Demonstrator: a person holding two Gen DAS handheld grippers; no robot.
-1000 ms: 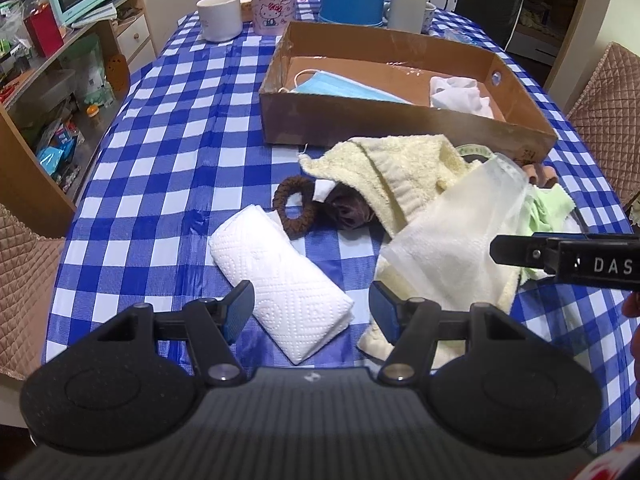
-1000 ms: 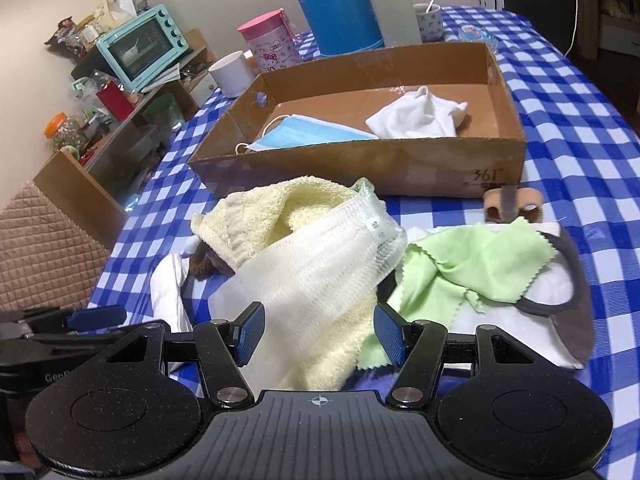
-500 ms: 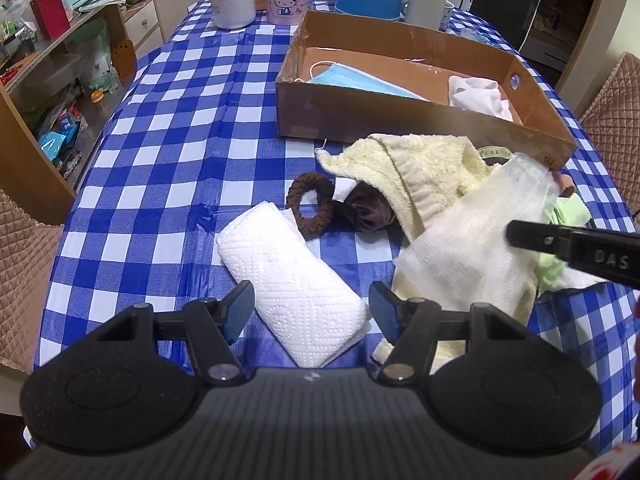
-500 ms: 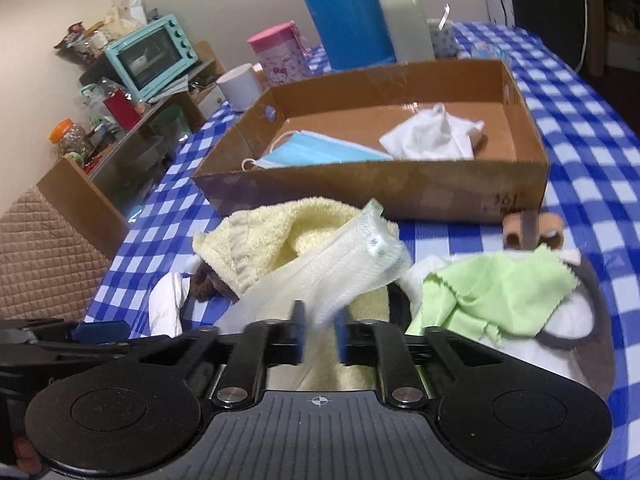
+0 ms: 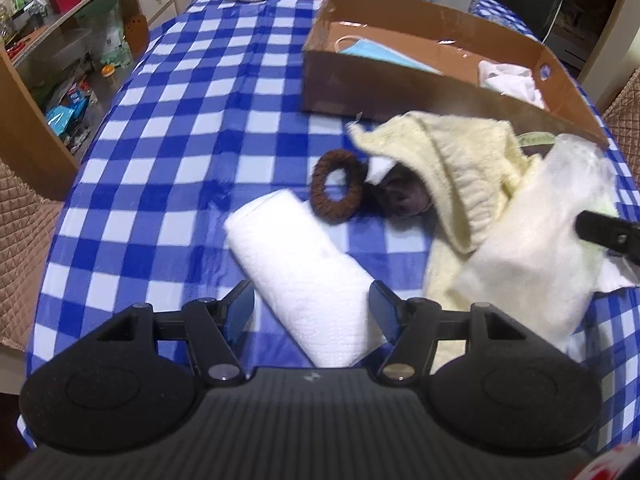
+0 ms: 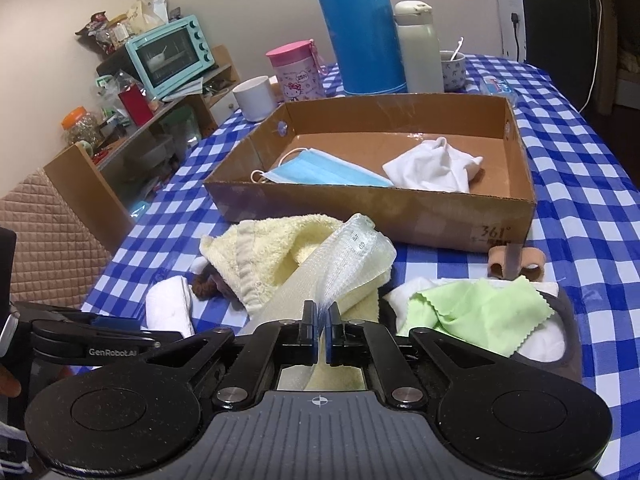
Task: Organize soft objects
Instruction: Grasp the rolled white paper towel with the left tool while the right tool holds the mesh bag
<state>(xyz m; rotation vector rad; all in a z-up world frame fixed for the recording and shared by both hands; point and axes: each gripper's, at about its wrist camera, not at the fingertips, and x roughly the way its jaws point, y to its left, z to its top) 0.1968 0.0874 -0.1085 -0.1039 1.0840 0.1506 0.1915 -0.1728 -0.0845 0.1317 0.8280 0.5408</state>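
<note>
White mesh cloth (image 6: 320, 276) being pinched thin between the pressed-together pads of the right gripper (image 6: 322, 334), lower centre of the right wrist view, trailing up and away over the yellow towel (image 6: 264, 256). Sitting straight beyond it, mid-frame, the cardboard box (image 6: 400, 212), already holding a blue face mask (image 6: 320, 172) and a white cloth (image 6: 432, 168). Likely needing a lift and a carry forward over the near wall. Meanwhile, left gripper (image 5: 312, 312) opening slightly, straddling the near end of the paper towel roll (image 5: 304, 276), pads not pressing; roll's long axis running from lower centre toward upper left.
</note>
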